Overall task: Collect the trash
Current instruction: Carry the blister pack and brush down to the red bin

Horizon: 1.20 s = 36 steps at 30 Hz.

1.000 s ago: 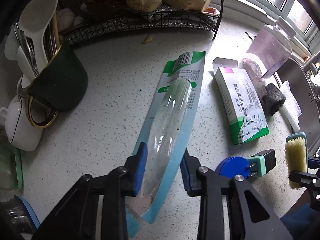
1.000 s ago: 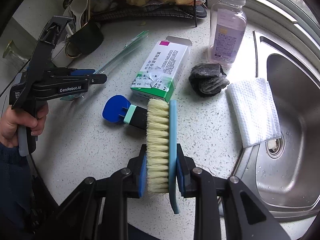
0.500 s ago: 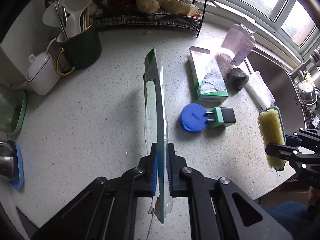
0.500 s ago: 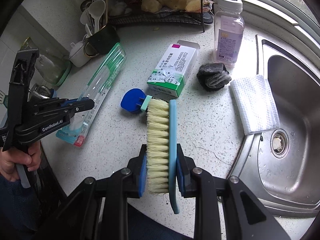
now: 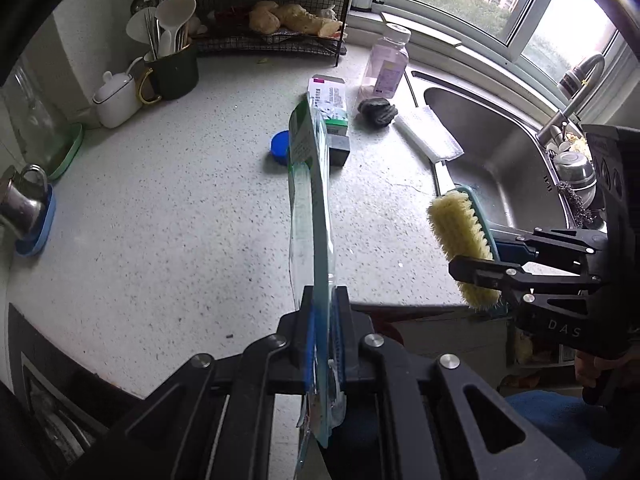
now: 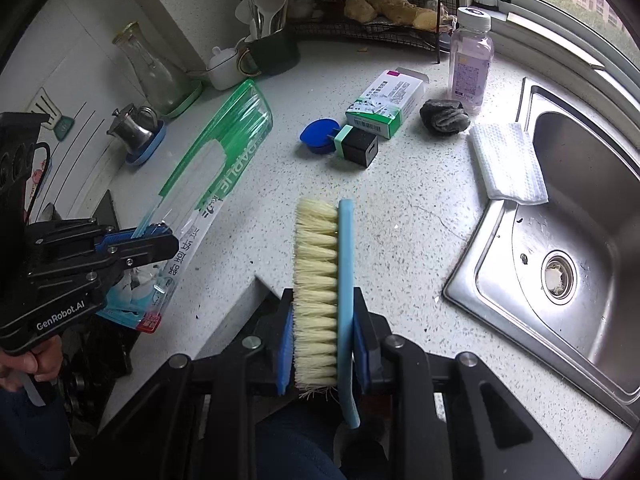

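My left gripper (image 5: 323,312) is shut on a long clear and green toothbrush package (image 5: 310,200), held edge-on above the counter's front edge; it also shows in the right wrist view (image 6: 216,160), at the left. My right gripper (image 6: 322,324) is shut on a blue-backed scrub brush (image 6: 324,280) with pale bristles, lifted near the counter edge; the brush also shows in the left wrist view (image 5: 460,240). A green and white medicine box (image 6: 384,102), a blue lid (image 6: 318,134) and a black and mint charger plug (image 6: 358,146) lie on the counter.
A dark scouring pad (image 6: 444,116), a purple bottle (image 6: 470,56) and a white cloth (image 6: 506,160) sit by the steel sink (image 6: 580,240). A green utensil mug (image 6: 272,52), white pot (image 6: 224,68), glass carafe (image 6: 148,68) and wire rack (image 6: 380,0) line the back.
Both grippers have pulled back and up from the counter. The left gripper closed on the package, lifted it and turned it edge-on. The brush stays clamped in the right gripper.
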Available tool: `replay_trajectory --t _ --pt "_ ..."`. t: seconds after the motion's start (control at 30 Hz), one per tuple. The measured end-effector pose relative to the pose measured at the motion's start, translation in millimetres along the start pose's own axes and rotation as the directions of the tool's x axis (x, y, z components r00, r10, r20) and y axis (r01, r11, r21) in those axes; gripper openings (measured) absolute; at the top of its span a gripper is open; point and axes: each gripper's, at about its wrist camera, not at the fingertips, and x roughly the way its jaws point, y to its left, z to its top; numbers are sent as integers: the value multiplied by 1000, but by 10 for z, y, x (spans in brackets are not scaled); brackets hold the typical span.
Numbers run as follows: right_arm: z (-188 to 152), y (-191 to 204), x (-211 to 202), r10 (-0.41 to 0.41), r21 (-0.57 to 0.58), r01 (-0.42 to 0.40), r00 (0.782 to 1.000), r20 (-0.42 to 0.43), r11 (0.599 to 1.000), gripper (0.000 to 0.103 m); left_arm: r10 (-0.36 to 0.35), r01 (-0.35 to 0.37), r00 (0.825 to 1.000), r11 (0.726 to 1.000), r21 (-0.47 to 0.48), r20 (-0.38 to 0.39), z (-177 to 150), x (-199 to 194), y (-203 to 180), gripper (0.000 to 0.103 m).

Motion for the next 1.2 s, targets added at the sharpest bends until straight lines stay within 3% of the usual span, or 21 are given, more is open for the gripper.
replay_trajectory --t 0.4,0.67,0.87,1.2 --pt "-1114 -71 -443 29 -15 -29 999 25 999 23 33 -32 999 999 34 -23 -1091 -279 -952 7" --pt "-1765 -50 -412 57 4 -57 998 -36 998 23 9 -6 995 999 33 -99 -1732 -126 -1370 7" --pt "-2064 -122 -298 48 58 -44 997 -66 997 23 -10 21 986 998 61 -167 -1936 139 -1472 7" --pt "-2231 -341 73 8 118 5 994 -106 993 23 -40 67 967 993 102 -251 -1995 846 -1420 7"
